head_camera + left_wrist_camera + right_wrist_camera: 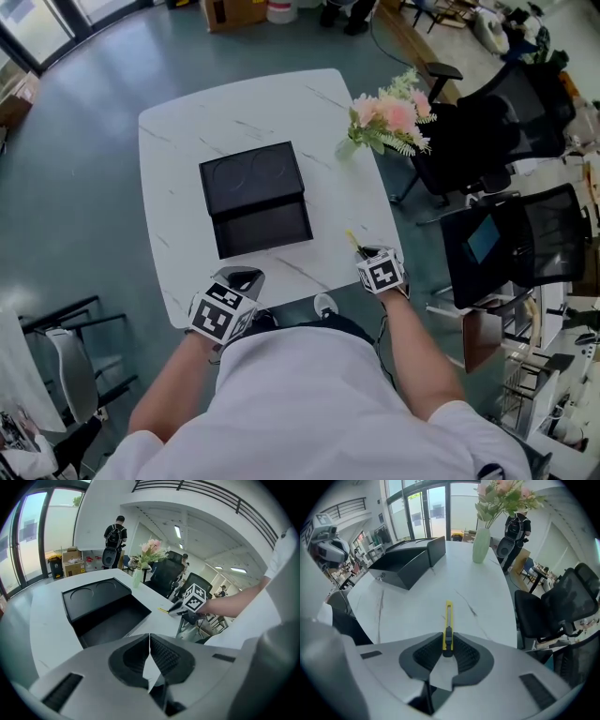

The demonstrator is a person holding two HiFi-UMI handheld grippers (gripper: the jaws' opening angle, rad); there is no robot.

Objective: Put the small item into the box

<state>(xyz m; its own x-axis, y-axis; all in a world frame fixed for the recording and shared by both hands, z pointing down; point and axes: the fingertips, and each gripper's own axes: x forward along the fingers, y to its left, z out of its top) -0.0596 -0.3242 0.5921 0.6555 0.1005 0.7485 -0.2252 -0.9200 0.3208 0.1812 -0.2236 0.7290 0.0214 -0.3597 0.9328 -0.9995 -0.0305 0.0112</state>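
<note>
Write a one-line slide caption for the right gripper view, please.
Right claw grips a yellow utility knife on the white table; open black box and flower vase stand beyond.

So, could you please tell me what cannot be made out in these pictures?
- Utility knife: its rear end is hidden between the right hand-held gripper's pads in the right gripper view, and it is very small in the head view.
- Black box: its inside is hidden by its own wall in the right gripper view.
- Vase: largely covered by the flowers in the head view.
</note>
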